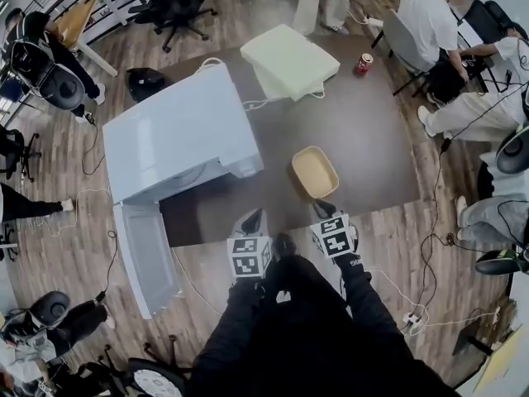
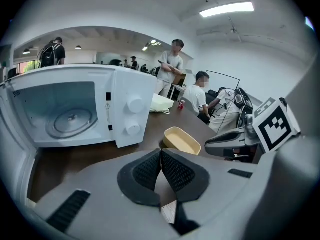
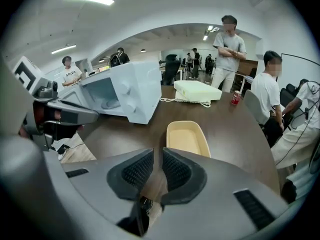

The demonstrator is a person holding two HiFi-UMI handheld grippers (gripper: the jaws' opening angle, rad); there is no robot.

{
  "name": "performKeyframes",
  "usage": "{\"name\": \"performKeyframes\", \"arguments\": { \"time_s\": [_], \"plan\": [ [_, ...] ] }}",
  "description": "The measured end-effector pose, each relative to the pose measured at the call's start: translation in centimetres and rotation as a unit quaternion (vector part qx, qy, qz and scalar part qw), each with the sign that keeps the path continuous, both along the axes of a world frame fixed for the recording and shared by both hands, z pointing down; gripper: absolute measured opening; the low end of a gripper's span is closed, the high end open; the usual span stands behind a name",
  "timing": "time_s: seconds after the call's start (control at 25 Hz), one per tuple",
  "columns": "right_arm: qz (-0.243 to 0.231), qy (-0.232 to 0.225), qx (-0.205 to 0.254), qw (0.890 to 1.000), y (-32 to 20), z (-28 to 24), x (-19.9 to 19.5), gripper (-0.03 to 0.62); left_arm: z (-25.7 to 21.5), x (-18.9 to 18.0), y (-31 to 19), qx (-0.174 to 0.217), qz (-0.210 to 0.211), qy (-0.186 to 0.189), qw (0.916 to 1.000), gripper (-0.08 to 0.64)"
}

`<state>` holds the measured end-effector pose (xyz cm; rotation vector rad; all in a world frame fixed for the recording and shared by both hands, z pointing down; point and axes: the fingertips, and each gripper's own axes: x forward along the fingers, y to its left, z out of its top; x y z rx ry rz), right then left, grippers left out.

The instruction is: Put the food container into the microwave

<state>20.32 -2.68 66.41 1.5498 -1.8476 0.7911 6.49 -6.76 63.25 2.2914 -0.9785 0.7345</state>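
An empty beige food container (image 1: 315,172) lies on the dark table (image 1: 364,131), just right of the white microwave (image 1: 178,135). The microwave's door (image 1: 149,255) hangs open past the table's near edge, and the glass turntable (image 2: 72,120) shows inside. My left gripper (image 1: 252,220) hovers at the near edge, shut and empty, with the container (image 2: 182,140) ahead to its right. My right gripper (image 1: 324,209) is just short of the container (image 3: 187,136), pads together with nothing between them. The microwave (image 3: 125,91) stands to its left.
A pale green cushion-like stack (image 1: 289,60) and a red can (image 1: 364,63) sit at the table's far side. People sit on chairs at the right (image 1: 475,110) and stand beyond the table. Cables (image 1: 430,304) trail over the wooden floor.
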Motion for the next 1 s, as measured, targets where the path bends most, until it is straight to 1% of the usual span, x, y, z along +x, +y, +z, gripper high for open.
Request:
{"name": "performKeyframes", "arguments": {
  "time_s": [0.2, 0.4, 0.56, 0.76, 0.96, 1.0],
  "plan": [
    [-0.018, 0.013, -0.033, 0.999, -1.3, 4.0, 0.1, 0.072, 3.1, -0.1, -0.1, -0.028, 0.000, -0.009, 0.9996, 0.034],
    [-0.034, 0.035, -0.056, 0.997, -2.4, 7.4, 0.7, 0.072, 5.0, -1.3, -0.5, -0.046, -0.006, -0.021, 0.9987, 0.034],
    [-0.052, 0.052, -0.067, 0.995, -3.1, 8.3, 0.7, 0.072, 5.7, -2.3, -1.0, -0.055, -0.013, -0.027, 0.9980, 0.034],
    [-0.067, 0.064, -0.082, 0.992, -3.5, 9.3, 0.5, 0.072, 6.3, -2.8, -1.7, -0.062, -0.019, -0.029, 0.9975, 0.034],
    [-0.076, 0.078, -0.102, 0.989, -3.6, 10.6, 0.4, 0.070, 6.9, -3.3, -2.0, -0.068, -0.024, -0.031, 0.9969, 0.034],
    [-0.075, 0.081, -0.104, 0.988, -3.5, 10.7, 0.5, 0.059, 7.0, -3.5, -2.0, -0.069, -0.025, -0.032, 0.9968, 0.034]
  ]
}}
